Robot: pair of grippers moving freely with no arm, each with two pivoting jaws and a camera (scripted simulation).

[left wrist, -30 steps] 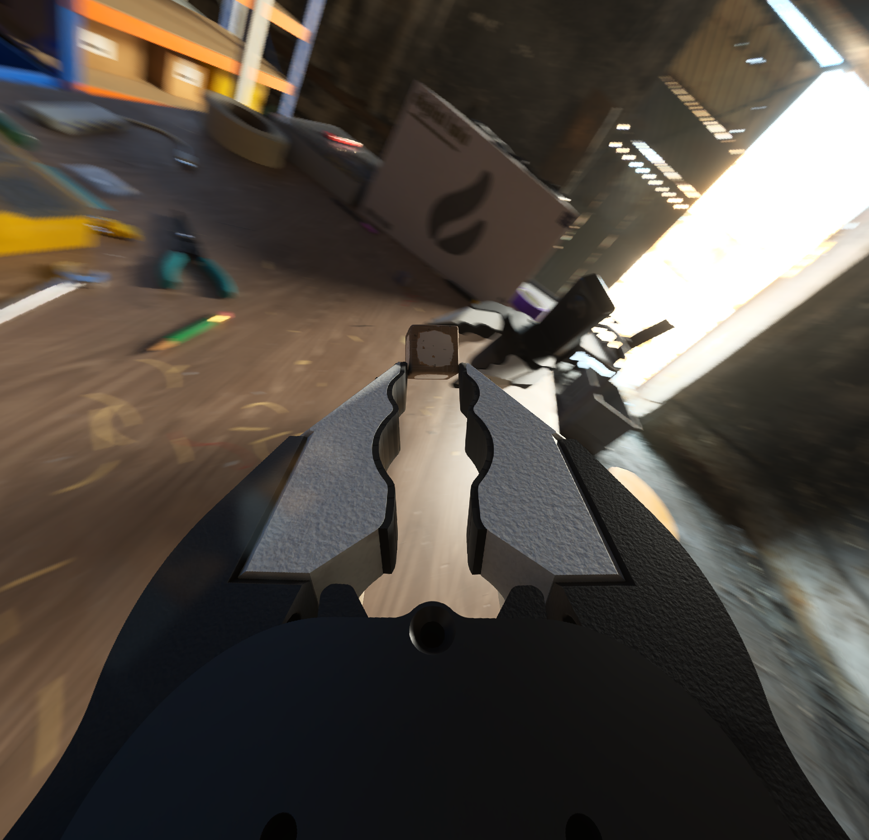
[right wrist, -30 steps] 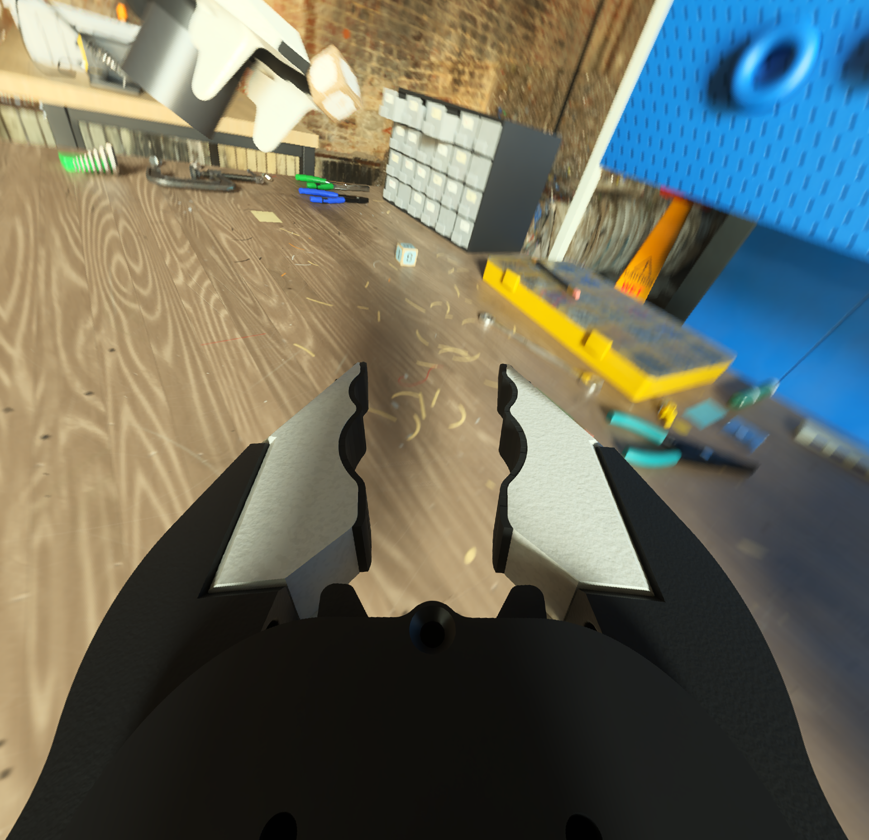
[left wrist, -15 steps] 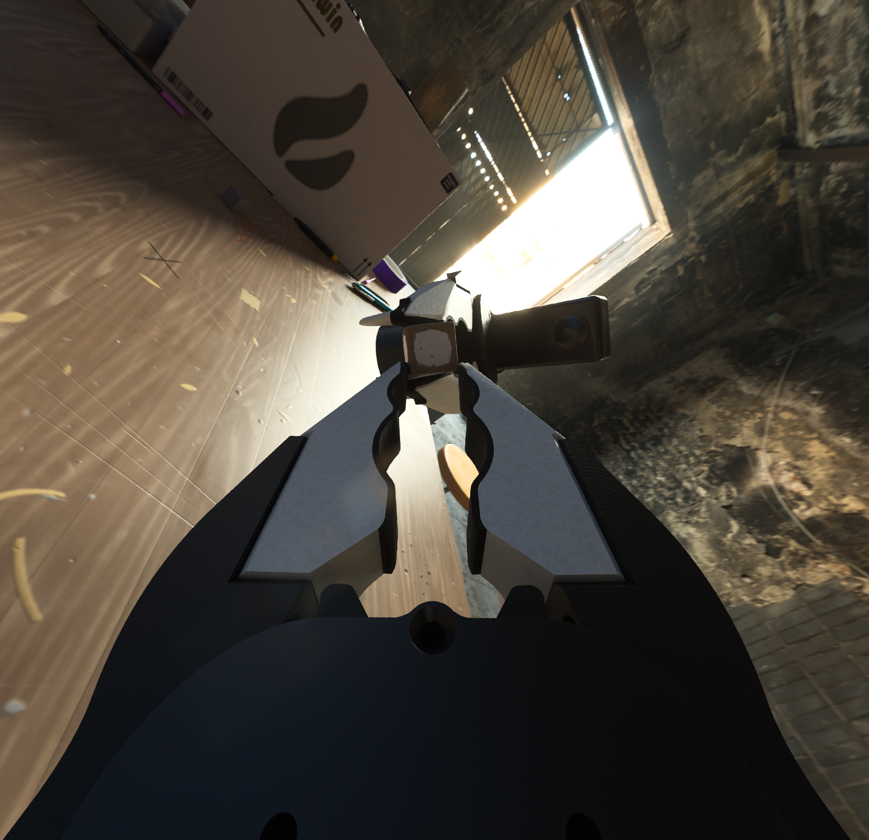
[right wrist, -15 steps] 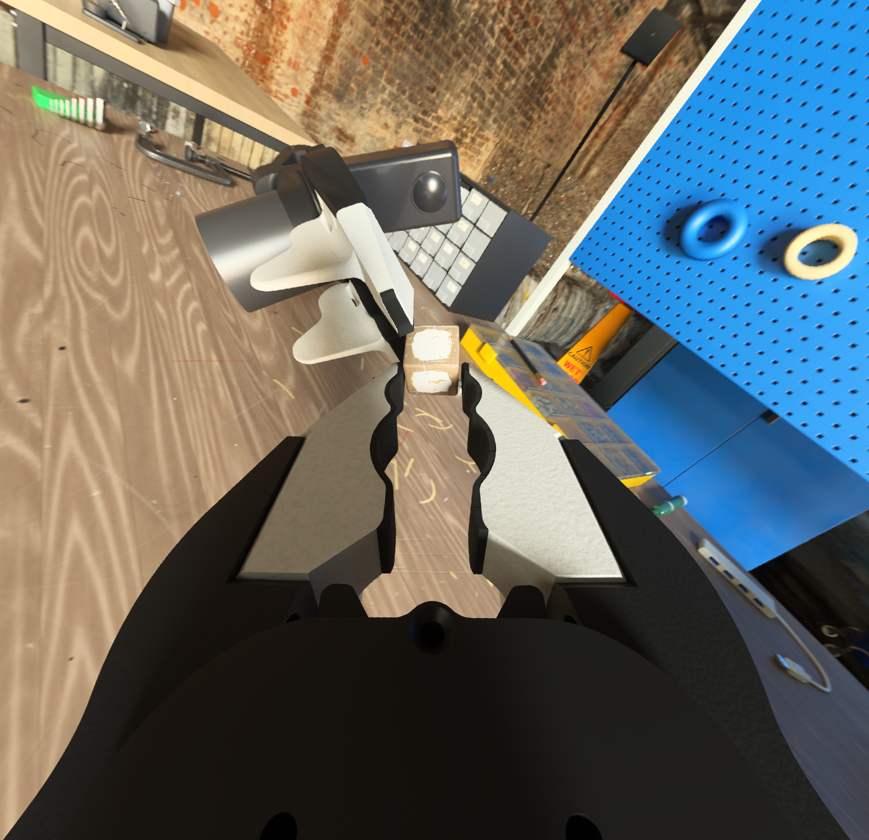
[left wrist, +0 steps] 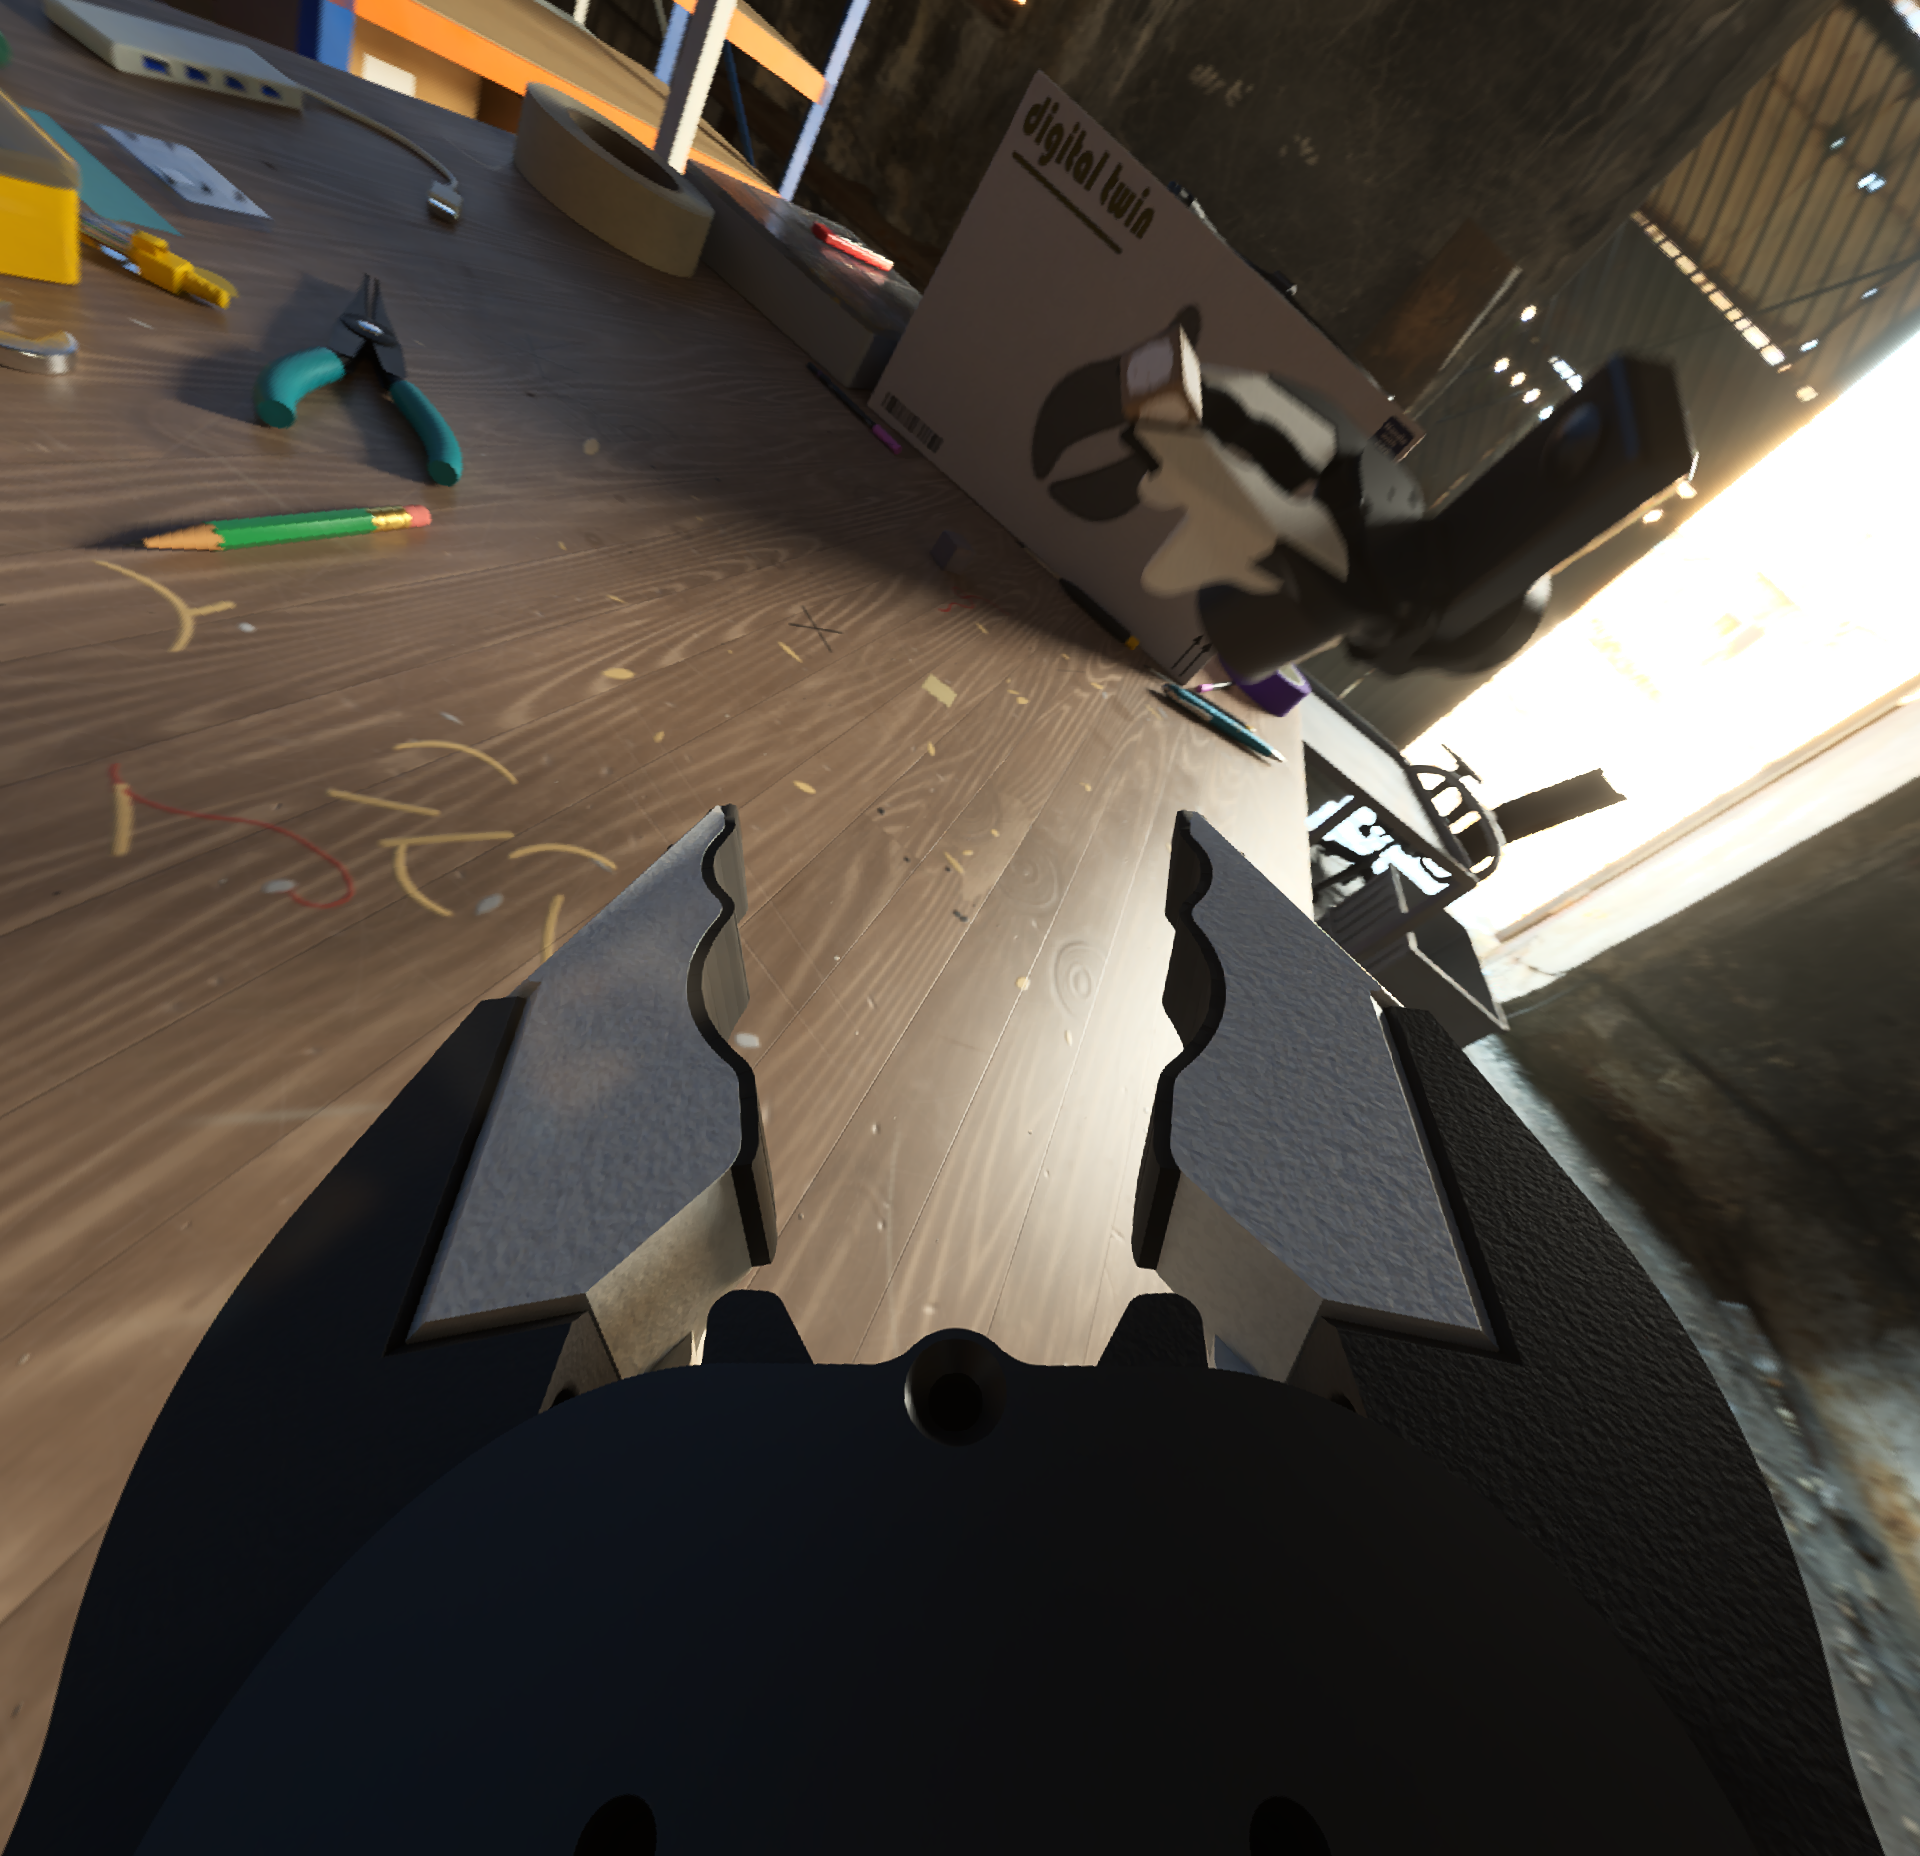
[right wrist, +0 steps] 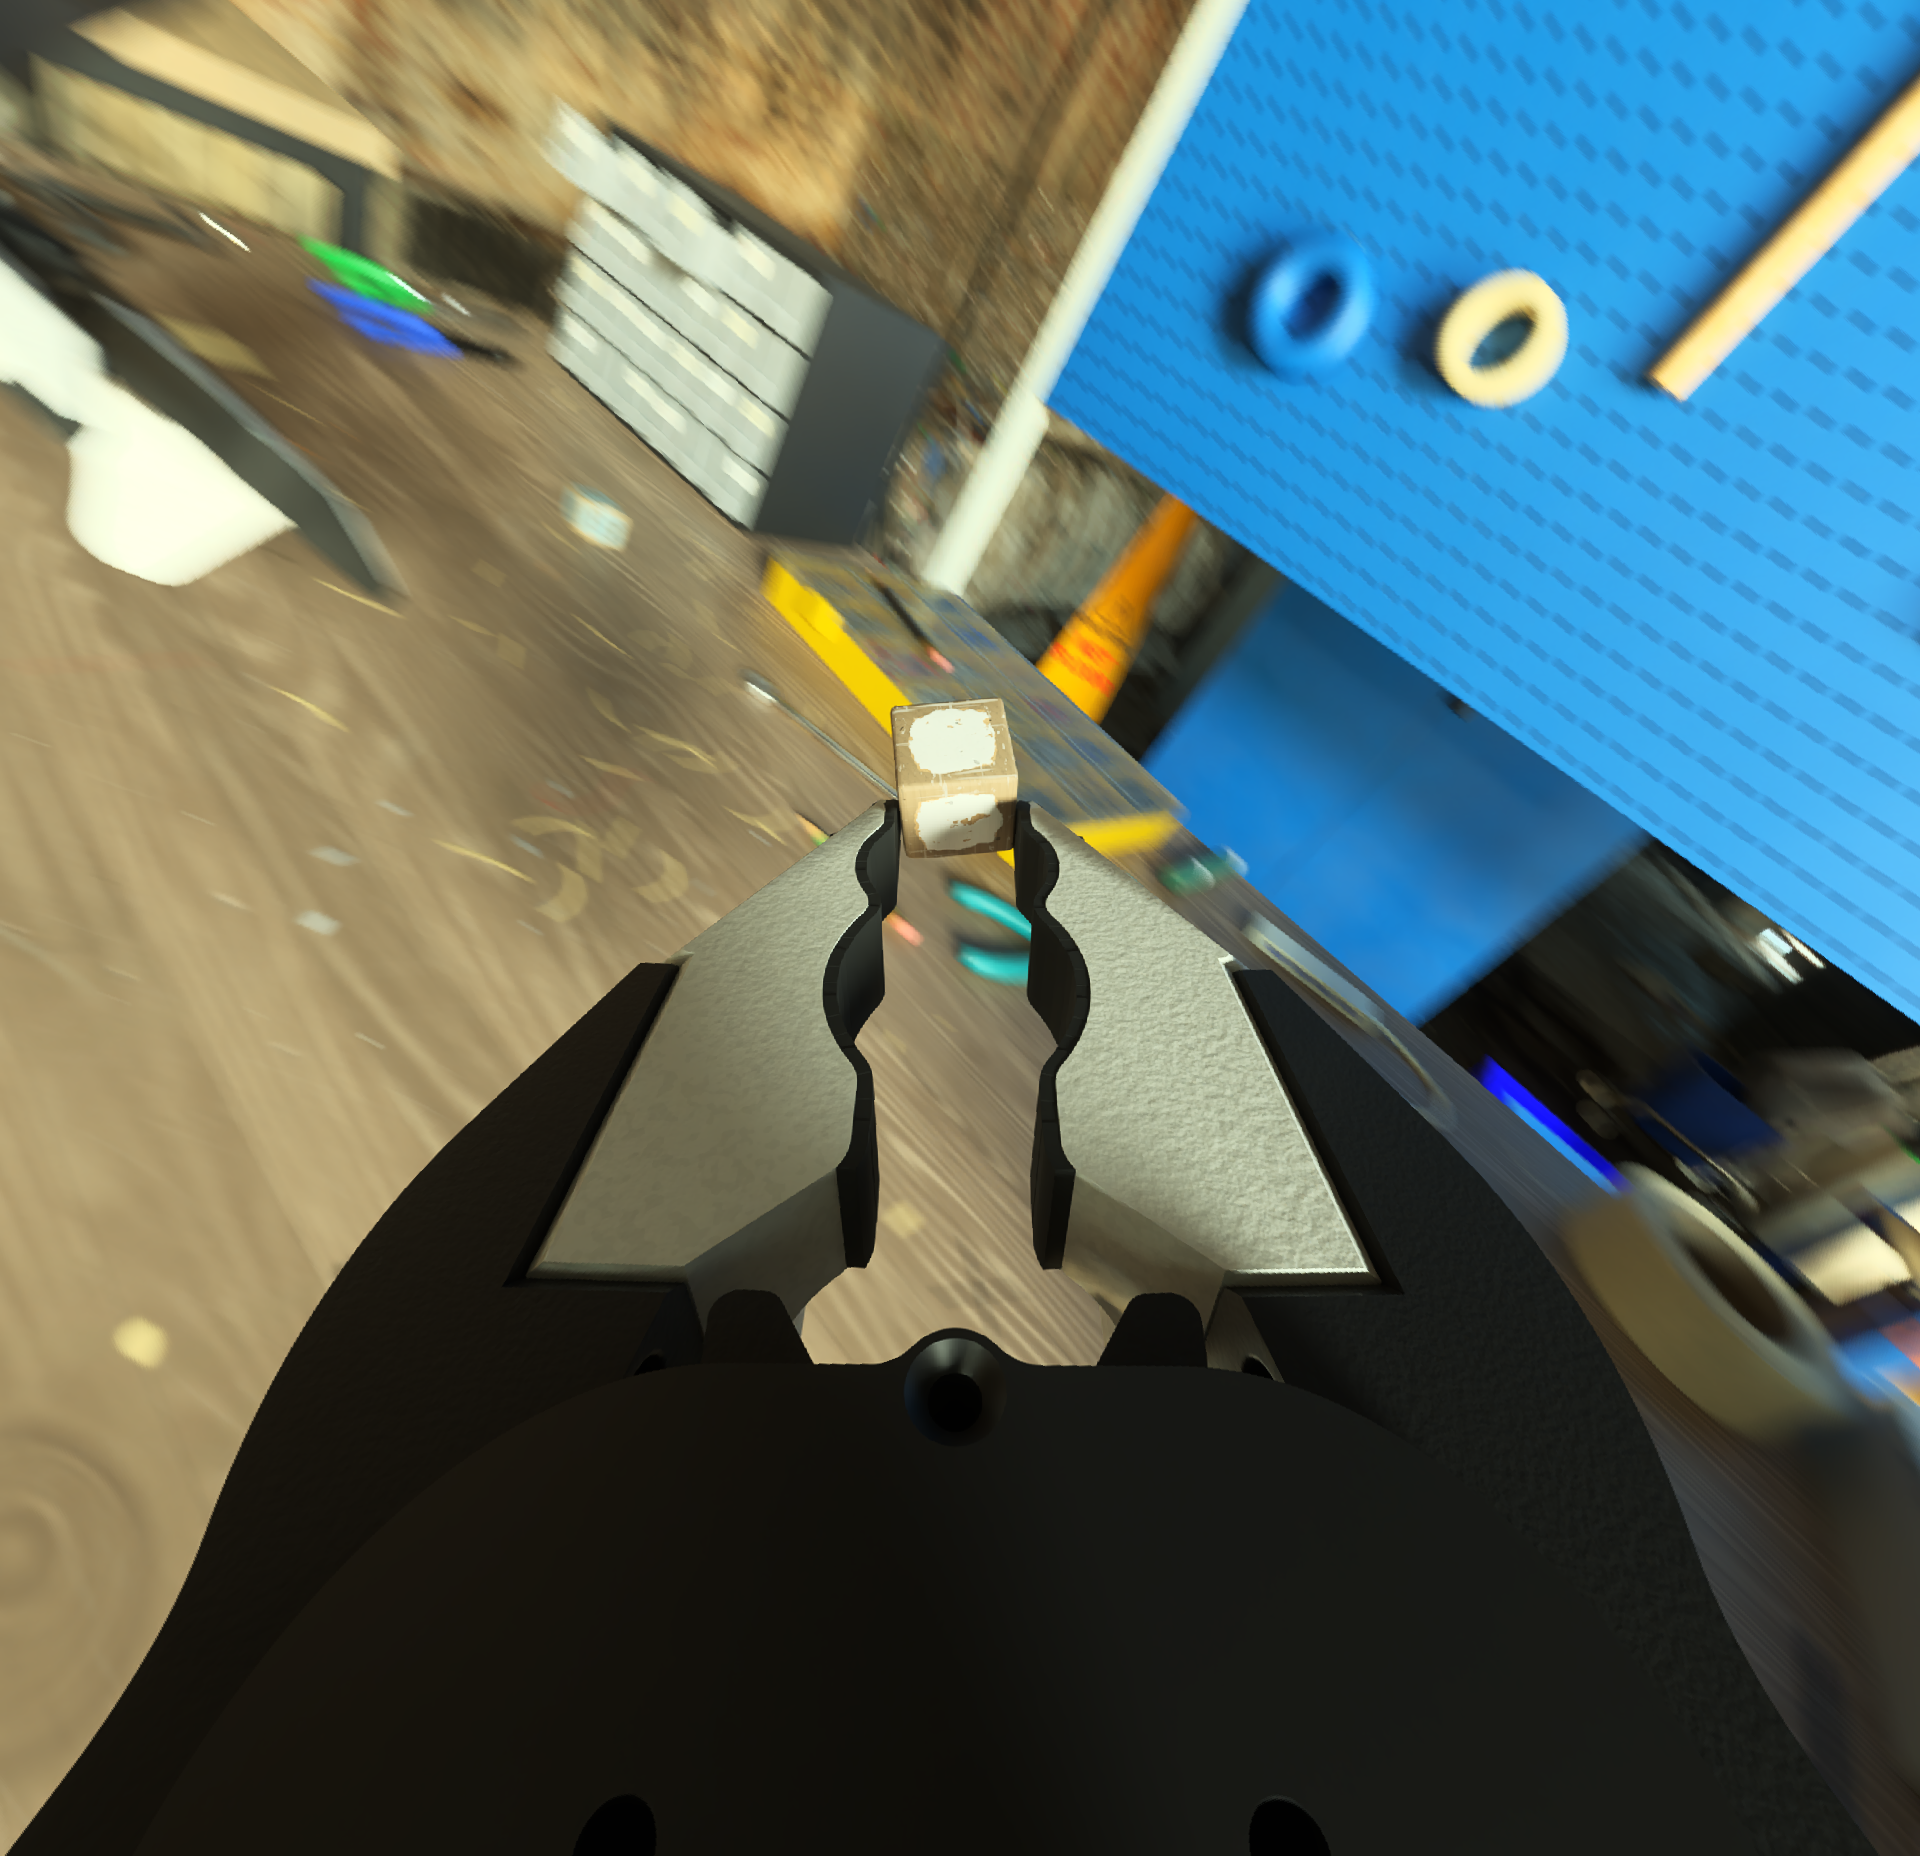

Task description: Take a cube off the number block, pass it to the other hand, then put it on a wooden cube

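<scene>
My right gripper (right wrist: 954, 819) is shut on a small wooden cube (right wrist: 952, 776) with worn white faces, held at the fingertips above the wooden bench. In the left wrist view the same cube (left wrist: 1158, 385) shows at the tip of the right gripper (left wrist: 1226, 476), up and to the right, apart from my left one. My left gripper (left wrist: 954, 840) is open and empty above the bench. A small pale block (right wrist: 597, 518) lies blurred on the bench far ahead in the right wrist view. The left gripper's white fingers (right wrist: 156, 497) show at the left edge there.
Pliers (left wrist: 358, 383), a green pencil (left wrist: 291, 528), a tape roll (left wrist: 613, 180) and a white box (left wrist: 1101, 372) lie on the bench. A yellow parts case (right wrist: 883, 643), a grey drawer cabinet (right wrist: 717, 352) and a blue pegboard (right wrist: 1507, 352) are on the right.
The cube passed from my left gripper to my right. My left gripper opened and drew back. My right gripper closed on the cube and is swinging away with it.
</scene>
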